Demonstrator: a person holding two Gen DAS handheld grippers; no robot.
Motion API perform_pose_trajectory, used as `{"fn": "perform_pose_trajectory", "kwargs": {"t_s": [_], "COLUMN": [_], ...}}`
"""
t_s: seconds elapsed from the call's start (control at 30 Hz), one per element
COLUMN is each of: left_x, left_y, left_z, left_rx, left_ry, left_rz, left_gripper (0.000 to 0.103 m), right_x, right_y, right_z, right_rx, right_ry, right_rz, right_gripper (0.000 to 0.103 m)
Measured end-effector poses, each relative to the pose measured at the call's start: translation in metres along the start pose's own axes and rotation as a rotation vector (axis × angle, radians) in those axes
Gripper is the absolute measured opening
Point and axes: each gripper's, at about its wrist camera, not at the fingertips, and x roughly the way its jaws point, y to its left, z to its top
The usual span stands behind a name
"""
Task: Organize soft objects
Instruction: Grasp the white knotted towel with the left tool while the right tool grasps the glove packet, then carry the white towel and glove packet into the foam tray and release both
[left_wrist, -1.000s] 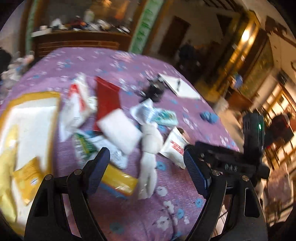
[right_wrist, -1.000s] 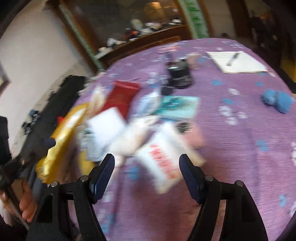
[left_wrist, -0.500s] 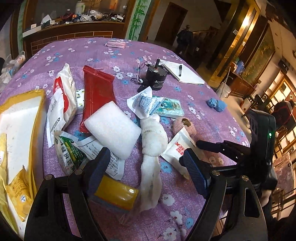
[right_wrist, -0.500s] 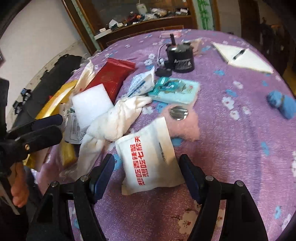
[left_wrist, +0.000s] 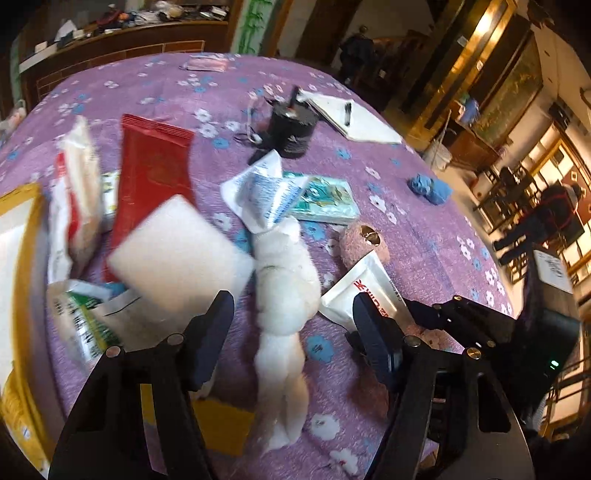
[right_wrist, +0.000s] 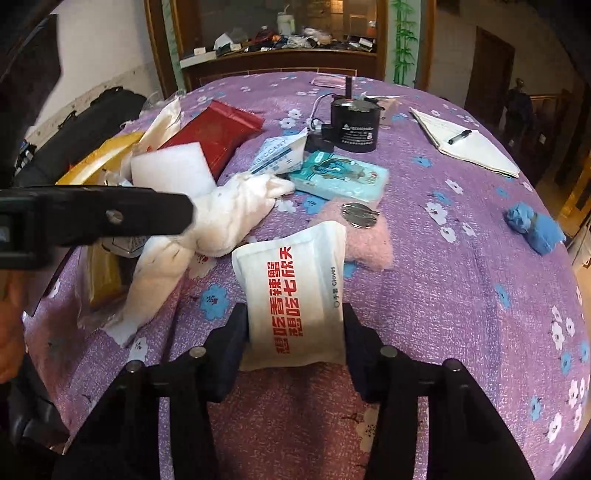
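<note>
A twisted white cloth lies in the middle of the purple tablecloth, running between the fingers of my open left gripper, which hovers over its near half. A white foam block lies to its left. The cloth also shows in the right wrist view. My right gripper is open, its fingers on either side of the near end of a white glove packet with red print. A pink fuzzy pad lies just behind the packet.
A red pouch, white snack bags, a teal pack, a black motor, a notebook with pen and a blue cloth lump lie around. A yellow-rimmed tray is at the left edge.
Both grippers moved forward and down. The right gripper's fingers now flank the glove packet. The left gripper has come closer over the white cloth.
</note>
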Motion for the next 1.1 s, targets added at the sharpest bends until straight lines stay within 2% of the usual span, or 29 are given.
{"fn": "perform_pose_trajectory", "kwargs": {"t_s": [0.1, 0.17, 0.23, 0.27, 0.3, 0.33, 0.43, 0.53, 0.6, 0.7, 0.87, 1.0, 1.1], "left_x": [0.008, 0.014, 0.023, 0.028, 0.035, 0.038, 0.027, 0.006, -0.006, -0.02, -0.011, -0.011, -0.003], "left_y": [-0.01, -0.011, -0.004, -0.002, -0.001, -0.001, -0.003, 0.001, 0.001, 0.002, -0.007, -0.014, -0.017], "left_z": [0.0, 0.001, 0.003, 0.004, 0.004, 0.004, -0.003, -0.016, -0.024, -0.038, -0.049, -0.044, -0.039], "left_rx": [0.025, 0.036, -0.011, -0.015, -0.007, 0.002, -0.021, -0.065, -0.088, -0.11, -0.093, -0.057, -0.027], "left_ry": [0.035, 0.038, 0.07, 0.081, 0.085, 0.078, 0.082, 0.103, 0.106, 0.093, 0.113, 0.076, 0.082], "left_rz": [0.033, 0.069, 0.047, 0.039, 0.067, 0.089, 0.074, -0.03, -0.033, -0.057, -0.059, -0.039, -0.027], "left_gripper": [0.062, 0.062, 0.048, 0.047, 0.039, 0.036, 0.035, 0.035, 0.035, 0.035, 0.035, 0.036, 0.036], "right_x": [-0.003, -0.008, -0.013, -0.014, -0.015, -0.016, -0.017, -0.022, -0.027, -0.023, -0.012, -0.011, -0.013], "right_y": [-0.002, -0.009, -0.015, -0.022, -0.025, -0.027, -0.032, -0.035, -0.035, -0.036, -0.027, -0.022, -0.026], "right_z": [-0.002, -0.003, -0.005, -0.005, -0.005, -0.006, -0.008, -0.01, -0.01, -0.007, -0.005, -0.007, -0.008], "right_rx": [0.015, 0.044, 0.08, 0.11, 0.125, 0.131, 0.159, 0.184, 0.18, 0.211, 0.209, 0.187, 0.217], "right_ry": [0.002, -0.007, -0.013, -0.014, -0.014, -0.018, -0.019, -0.031, -0.071, -0.058, -0.019, -0.001, 0.003], "right_rz": [-0.006, 0.024, 0.047, 0.06, 0.064, 0.065, 0.067, 0.132, 0.161, 0.206, 0.186, 0.165, 0.177], "right_gripper": [0.046, 0.046, 0.046, 0.046, 0.046, 0.046, 0.046, 0.046, 0.046, 0.046, 0.046, 0.046, 0.046]}}
